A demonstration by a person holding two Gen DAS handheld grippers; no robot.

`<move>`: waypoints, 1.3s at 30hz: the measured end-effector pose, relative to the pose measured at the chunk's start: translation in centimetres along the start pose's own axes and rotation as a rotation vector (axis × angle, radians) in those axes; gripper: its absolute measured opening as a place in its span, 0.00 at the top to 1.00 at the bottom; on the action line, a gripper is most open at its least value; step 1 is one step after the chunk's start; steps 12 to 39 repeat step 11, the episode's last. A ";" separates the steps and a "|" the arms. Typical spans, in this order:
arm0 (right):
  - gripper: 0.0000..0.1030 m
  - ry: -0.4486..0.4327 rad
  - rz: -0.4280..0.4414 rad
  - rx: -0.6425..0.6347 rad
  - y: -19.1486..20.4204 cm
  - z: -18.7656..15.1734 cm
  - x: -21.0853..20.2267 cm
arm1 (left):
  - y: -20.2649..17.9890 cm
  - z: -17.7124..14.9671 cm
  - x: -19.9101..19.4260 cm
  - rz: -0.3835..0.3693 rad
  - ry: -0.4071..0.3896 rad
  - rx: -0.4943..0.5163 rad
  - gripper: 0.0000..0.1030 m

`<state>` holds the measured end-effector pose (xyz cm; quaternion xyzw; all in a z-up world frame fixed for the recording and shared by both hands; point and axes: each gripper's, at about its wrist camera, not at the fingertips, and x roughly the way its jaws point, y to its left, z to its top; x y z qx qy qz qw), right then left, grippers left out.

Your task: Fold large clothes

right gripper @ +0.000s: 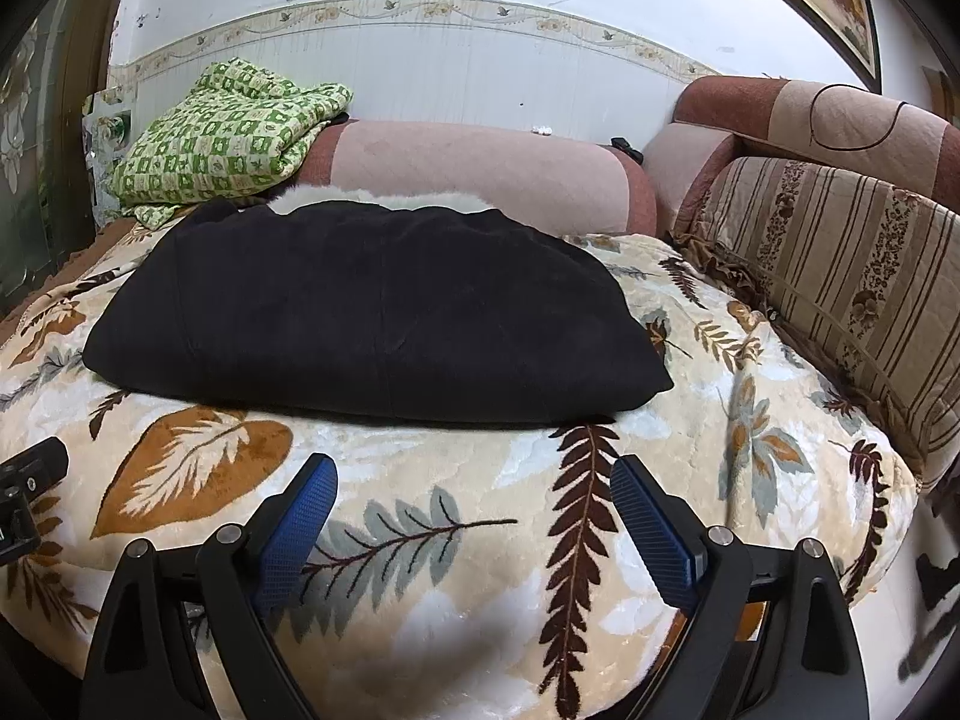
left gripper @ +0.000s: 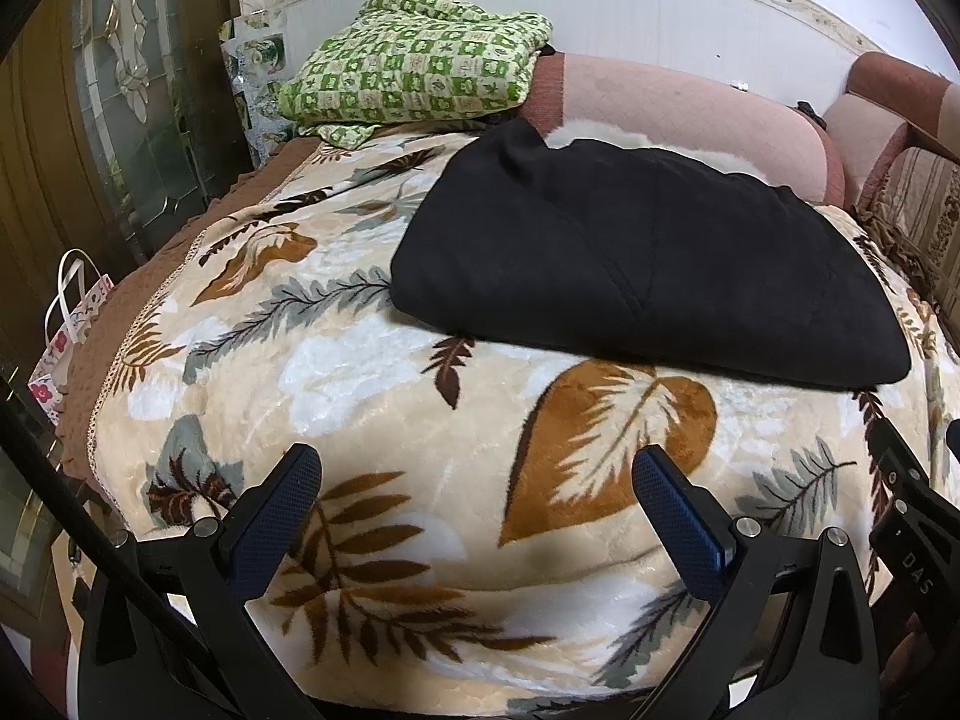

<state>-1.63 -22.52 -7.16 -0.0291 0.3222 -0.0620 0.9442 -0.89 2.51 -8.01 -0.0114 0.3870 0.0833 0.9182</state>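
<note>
A black garment (left gripper: 648, 264) lies folded in a flat bundle on the leaf-patterned blanket (left gripper: 360, 372); it also shows in the right wrist view (right gripper: 372, 312). A bit of white fabric (right gripper: 372, 199) peeks out behind it. My left gripper (left gripper: 477, 468) is open and empty, held over the blanket in front of the garment and to its left. My right gripper (right gripper: 474, 477) is open and empty, held just in front of the garment's near edge. Neither gripper touches the garment.
A green checked quilt (left gripper: 414, 72) is piled at the back left, on a pink bolster (right gripper: 480, 174). Striped sofa cushions (right gripper: 840, 276) line the right side. A floral paper bag (left gripper: 66, 330) hangs off the left edge. A wooden door (left gripper: 108, 90) stands at left.
</note>
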 end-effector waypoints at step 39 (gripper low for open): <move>0.07 0.004 0.042 -0.038 1.1 1.9 1.3 | 1.4 2.1 1.1 0.018 -0.013 -0.020 0.00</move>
